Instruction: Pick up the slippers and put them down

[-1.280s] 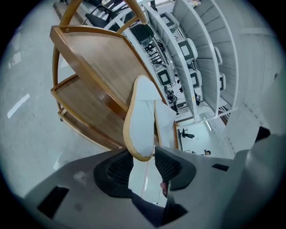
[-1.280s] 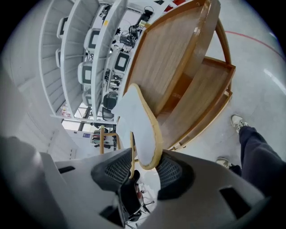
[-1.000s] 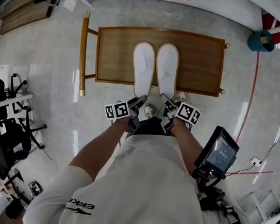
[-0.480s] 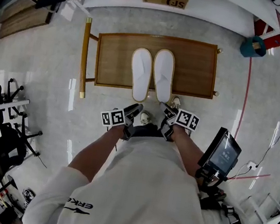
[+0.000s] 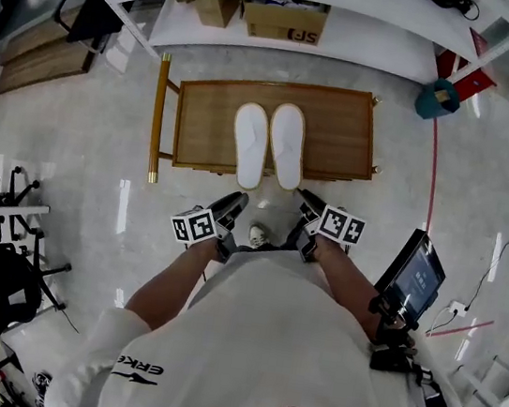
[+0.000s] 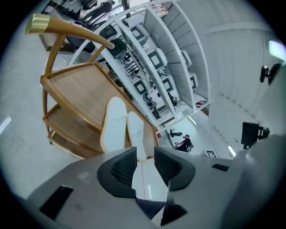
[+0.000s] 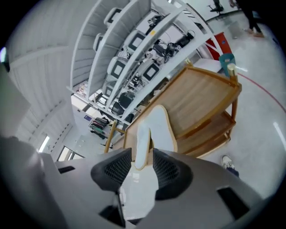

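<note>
2 slippers are lying together on the tabletop; left tool and right tool are hovering open, empty; putting-down seems finished, needing only withdrawal.

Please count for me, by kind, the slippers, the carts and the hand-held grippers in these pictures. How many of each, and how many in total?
Flat white fabric slippers: 2
Brown wooden cart with shelves: 1
Hand-held two-jaw grippers, the left gripper and the right gripper: 2
Total: 5
</note>
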Action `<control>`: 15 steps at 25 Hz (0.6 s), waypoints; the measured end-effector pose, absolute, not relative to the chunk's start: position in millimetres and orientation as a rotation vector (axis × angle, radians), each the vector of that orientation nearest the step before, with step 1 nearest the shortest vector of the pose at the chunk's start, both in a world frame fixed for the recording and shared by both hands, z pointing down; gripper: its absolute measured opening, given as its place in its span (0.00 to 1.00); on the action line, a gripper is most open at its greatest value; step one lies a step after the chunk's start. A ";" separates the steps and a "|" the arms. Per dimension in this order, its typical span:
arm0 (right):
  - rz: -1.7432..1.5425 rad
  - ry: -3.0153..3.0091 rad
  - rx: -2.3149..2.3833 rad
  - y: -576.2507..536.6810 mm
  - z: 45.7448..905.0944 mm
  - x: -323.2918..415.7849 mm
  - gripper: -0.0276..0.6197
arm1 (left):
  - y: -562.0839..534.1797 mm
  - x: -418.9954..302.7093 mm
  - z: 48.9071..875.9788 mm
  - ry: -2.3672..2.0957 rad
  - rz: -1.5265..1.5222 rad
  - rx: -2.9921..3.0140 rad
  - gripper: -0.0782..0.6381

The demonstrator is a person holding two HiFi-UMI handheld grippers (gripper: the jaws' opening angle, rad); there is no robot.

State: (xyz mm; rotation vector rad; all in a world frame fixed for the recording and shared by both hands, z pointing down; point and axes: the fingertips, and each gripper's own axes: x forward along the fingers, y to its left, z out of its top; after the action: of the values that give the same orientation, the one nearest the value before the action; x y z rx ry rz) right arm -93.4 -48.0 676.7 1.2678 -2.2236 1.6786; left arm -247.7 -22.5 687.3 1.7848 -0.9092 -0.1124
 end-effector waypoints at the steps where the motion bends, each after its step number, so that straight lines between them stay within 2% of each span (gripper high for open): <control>1: 1.633 -2.260 1.267 -50.5 666.0 -96.6 0.27 | -25.5 -247.6 677.2 -0.908 -0.129 1.812 0.28; 15: 0.977 -2.626 1.162 -48.5 527.0 -142.2 0.26 | -54.1 -234.9 550.0 -0.952 -0.312 2.102 0.14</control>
State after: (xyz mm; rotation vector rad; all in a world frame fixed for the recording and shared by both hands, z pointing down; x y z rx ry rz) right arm -142.2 -48.5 527.0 1.1617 -2.6264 0.9765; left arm -234.9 -54.1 550.0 2.1023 -0.9524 -0.3117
